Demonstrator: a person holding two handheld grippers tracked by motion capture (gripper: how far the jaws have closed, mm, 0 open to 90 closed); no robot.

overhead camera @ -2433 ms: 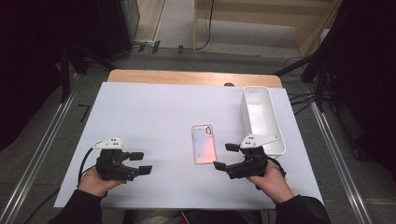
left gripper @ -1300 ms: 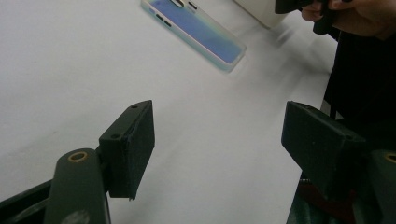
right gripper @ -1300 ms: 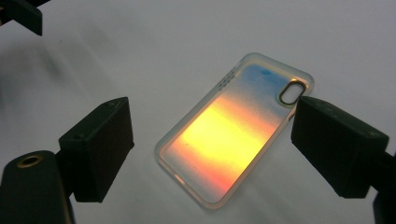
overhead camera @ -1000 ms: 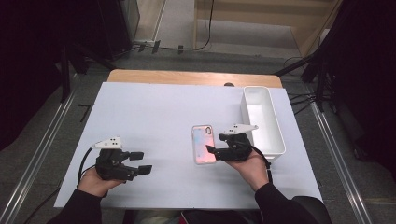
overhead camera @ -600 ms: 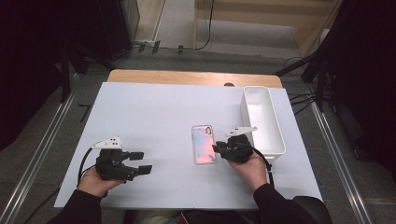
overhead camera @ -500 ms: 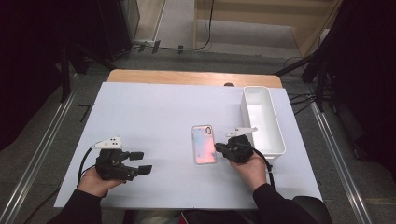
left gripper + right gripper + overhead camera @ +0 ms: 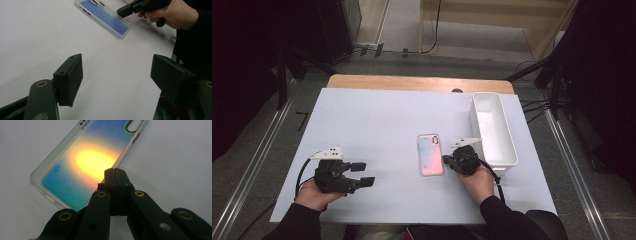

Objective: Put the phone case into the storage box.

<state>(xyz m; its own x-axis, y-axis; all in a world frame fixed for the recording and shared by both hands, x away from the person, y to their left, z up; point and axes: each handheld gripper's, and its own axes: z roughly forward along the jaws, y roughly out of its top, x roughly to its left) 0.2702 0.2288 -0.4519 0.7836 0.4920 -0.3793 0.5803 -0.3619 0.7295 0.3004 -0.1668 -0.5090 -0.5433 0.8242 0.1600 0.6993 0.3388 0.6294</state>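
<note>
Right gripper (image 7: 115, 173), jaws pressed together with nothing between, tip at the long edge of the phone case (image 7: 91, 160), centre of the high view. Risk: closed tip just shoves the case sideways. Left gripper (image 7: 116, 75) open, idle lower left.

- Evenly and brightly lit white table (image 7: 382, 125) under overhead light; surroundings dark, soft focus throughout.
- Short, faint shadows beneath both hands.
- Left gripper view: near jaws sharp, phone case (image 7: 105, 17) and far hand blurred.
- Right gripper view: yellow glow at centre of case, grainy, corners dimmed, jaws dark in silhouette.
</note>
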